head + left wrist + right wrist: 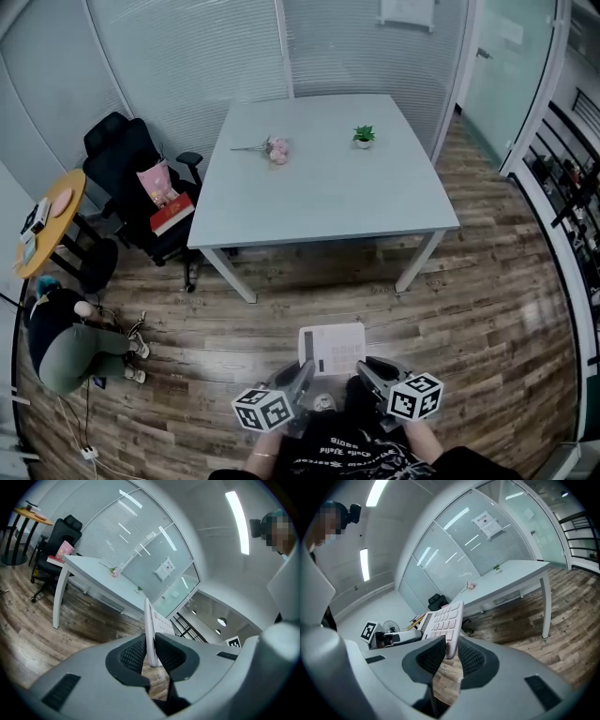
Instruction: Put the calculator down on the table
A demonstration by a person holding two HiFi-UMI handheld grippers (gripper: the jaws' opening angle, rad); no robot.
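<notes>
A white calculator (333,348) hangs in the air low in the head view, over the wooden floor, short of the pale grey table (328,187). My left gripper (305,372) grips its left edge and my right gripper (362,371) its right edge. In the left gripper view the calculator (149,627) stands edge-on, pinched between the black pads of the left gripper (151,656). The right gripper view shows the calculator's keys (443,619), with the right gripper (451,652) shut on its near edge. The table (93,571) (511,576) lies ahead in both.
On the table lie a pink flower sprig (275,148) and a small potted plant (364,136). A black office chair (141,183) with a pink bag stands at the table's left. Further left are a round orange table (47,225) and a crouching person (66,342). Glass walls run behind.
</notes>
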